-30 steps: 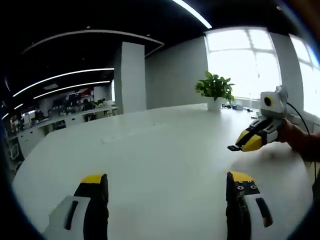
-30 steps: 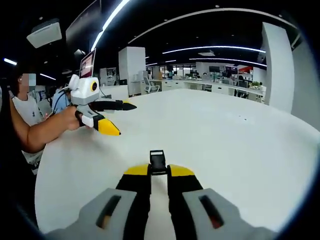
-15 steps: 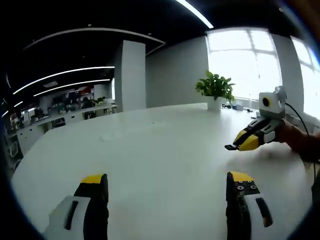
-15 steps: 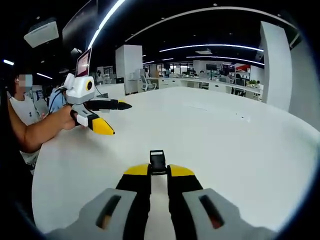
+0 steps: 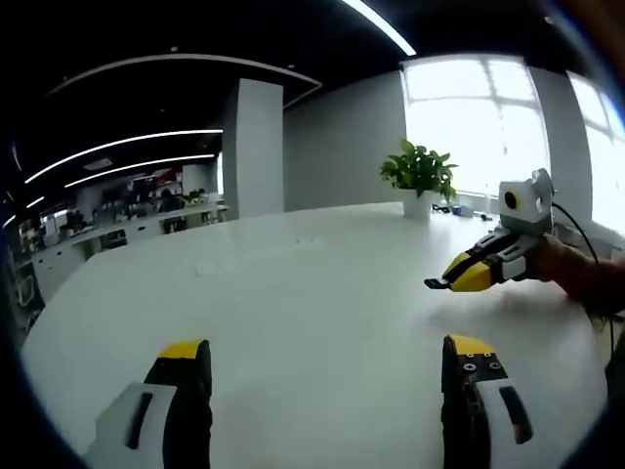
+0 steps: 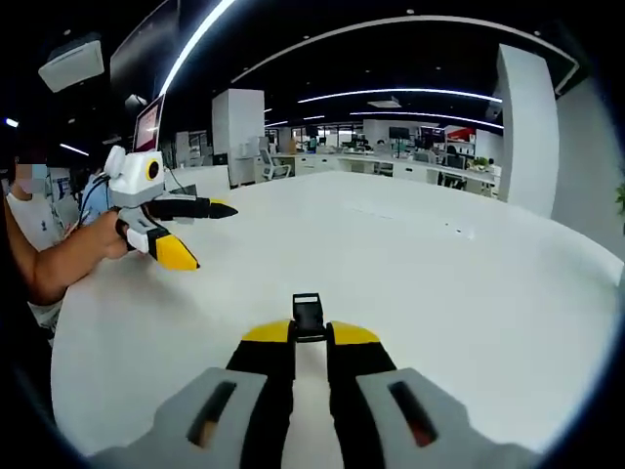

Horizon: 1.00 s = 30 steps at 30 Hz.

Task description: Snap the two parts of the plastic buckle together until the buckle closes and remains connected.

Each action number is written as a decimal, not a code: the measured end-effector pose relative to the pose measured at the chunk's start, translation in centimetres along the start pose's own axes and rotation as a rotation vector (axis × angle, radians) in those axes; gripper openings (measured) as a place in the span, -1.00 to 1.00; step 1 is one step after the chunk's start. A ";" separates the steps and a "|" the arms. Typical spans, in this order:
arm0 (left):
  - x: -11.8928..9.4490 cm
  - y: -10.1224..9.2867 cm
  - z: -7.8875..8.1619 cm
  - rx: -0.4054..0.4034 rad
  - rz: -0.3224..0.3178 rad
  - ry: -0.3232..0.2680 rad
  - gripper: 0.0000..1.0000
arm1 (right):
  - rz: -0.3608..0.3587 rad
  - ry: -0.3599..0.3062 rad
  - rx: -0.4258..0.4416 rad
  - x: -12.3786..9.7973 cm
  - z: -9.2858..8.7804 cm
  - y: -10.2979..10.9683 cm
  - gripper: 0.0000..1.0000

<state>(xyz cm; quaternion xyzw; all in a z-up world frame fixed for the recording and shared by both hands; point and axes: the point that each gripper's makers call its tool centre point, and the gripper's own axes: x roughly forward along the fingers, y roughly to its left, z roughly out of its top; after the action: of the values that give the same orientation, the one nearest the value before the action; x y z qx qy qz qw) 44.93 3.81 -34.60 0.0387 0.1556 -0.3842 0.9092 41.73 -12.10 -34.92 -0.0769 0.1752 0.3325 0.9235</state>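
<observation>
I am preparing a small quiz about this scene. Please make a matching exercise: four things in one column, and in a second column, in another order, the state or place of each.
Column 1
1. left hand-held gripper
2. right hand-held gripper
3. buckle part
4. potted plant

Column 2
A. stands at the far edge of the white table, near the window
B. jaws wide apart, holding nothing
C. black, sticks out from between two yellow tips
D. jaws closed on a small piece

Pairs: 1-B, 2-D, 3-C, 4-A
</observation>
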 end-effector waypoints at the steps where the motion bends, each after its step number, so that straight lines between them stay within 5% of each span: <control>1: 0.0 0.1 0.1 -0.003 0.003 -0.002 0.99 | -0.003 -0.001 -0.002 0.3 0.1 0.0 -0.79; 30: 0.2 -0.3 -0.1 -0.017 -0.017 -0.002 0.99 | -0.027 0.003 -0.004 1.8 1.1 -0.9 -0.79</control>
<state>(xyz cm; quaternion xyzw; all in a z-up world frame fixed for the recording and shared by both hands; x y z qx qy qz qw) 44.84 3.53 -34.73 0.0291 0.1586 -0.3908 0.9062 43.85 -11.42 -34.54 -0.0815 0.1746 0.3203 0.9275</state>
